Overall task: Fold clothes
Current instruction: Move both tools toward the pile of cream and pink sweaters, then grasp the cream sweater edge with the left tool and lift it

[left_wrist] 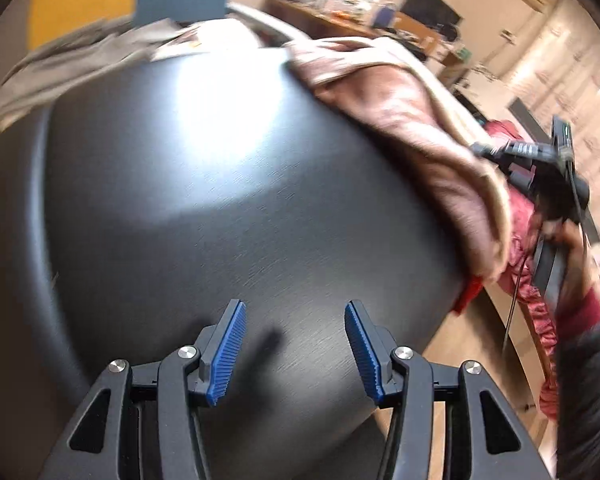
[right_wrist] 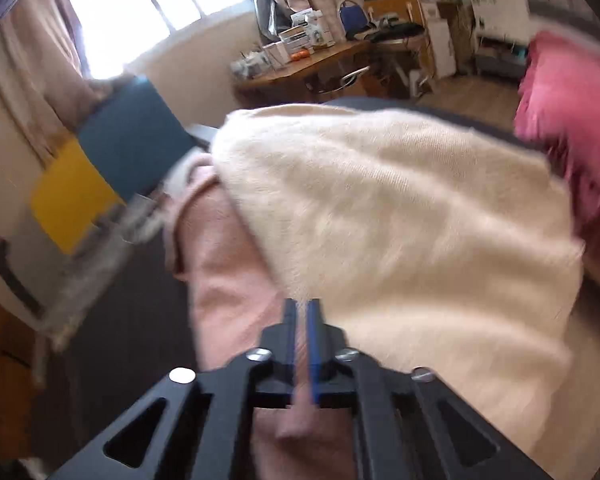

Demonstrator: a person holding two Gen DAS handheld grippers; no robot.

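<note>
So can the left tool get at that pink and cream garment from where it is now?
Probably yes. The left tool is open over bare dark table, and nothing lies between it and the garment, whose near edge the right tool already grips.

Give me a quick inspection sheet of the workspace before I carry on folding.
Surface: dark table, mostly bare, bright glare patch.
Job's things: pink-and-cream garment draped at the table's far side; grey garment at its far edge; red garment beside the cream one.
Clutter: nothing seen on the table.
Grippers: left gripper open, empty, over bare table; right gripper shut on pink fabric.
Cables: thin black cable hanging by the right gripper.
Surroundings: cluttered wooden desk, bright window, yellow and blue chairs.
</note>
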